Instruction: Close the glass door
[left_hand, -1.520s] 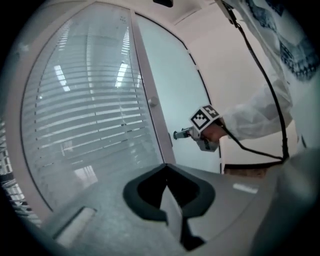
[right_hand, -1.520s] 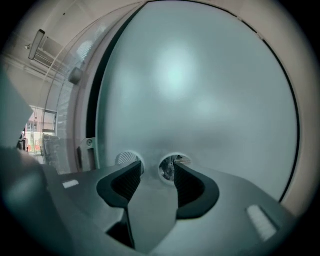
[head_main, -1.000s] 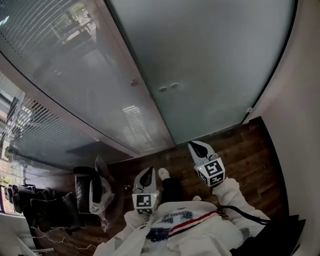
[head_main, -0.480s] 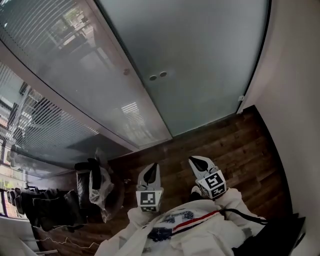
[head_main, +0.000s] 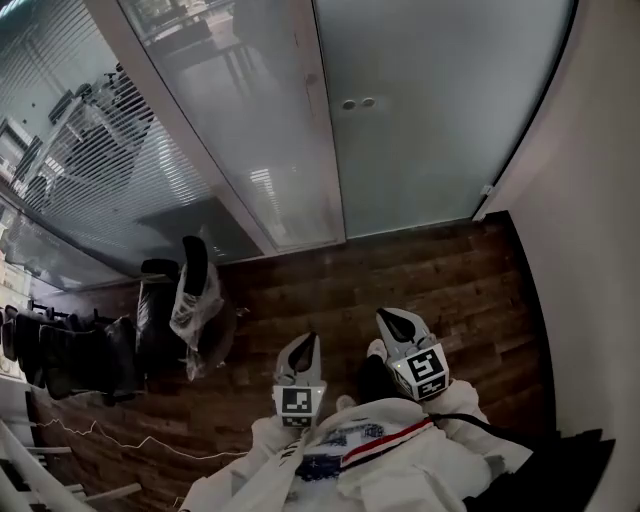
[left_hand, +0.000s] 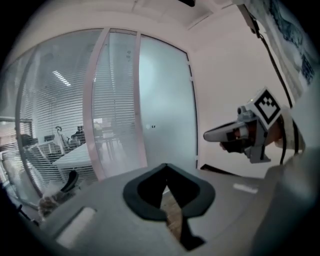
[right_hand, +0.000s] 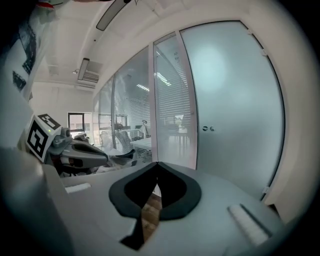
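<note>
Far left, a glass partition with slatted blinds runs along the wooden floor. At its foot a pale plastic bag lies among dark things I cannot name.

Near the body, the left gripper has its jaws together with nothing between them. It points over bare floor, well apart from any glass.

Past a pale post comes the frosted glass door, at the far side of the floor. It carries two small round fittings near its left edge. It looks to sit in line with the post, so it may be shut or nearly so; whether that edge has fully met the post I cannot tell.

The right gripper is likewise closed on nothing and is held near the body, well short of the door. A white wall closes the scene on the right.

What could go wrong, as I judge it:
- **Door left ajar:** neither gripper is at the door, so it could stay a crack open if the edge goes unchecked.
- **Poor purchase:** the fittings are small and offer closed jaws little to hold, and hard tips pushed on smooth glass could skid.
- **Hard shove:** too strong a push could bang the door against the post.
- **Clutter:** the things at the left could catch a foot
</note>
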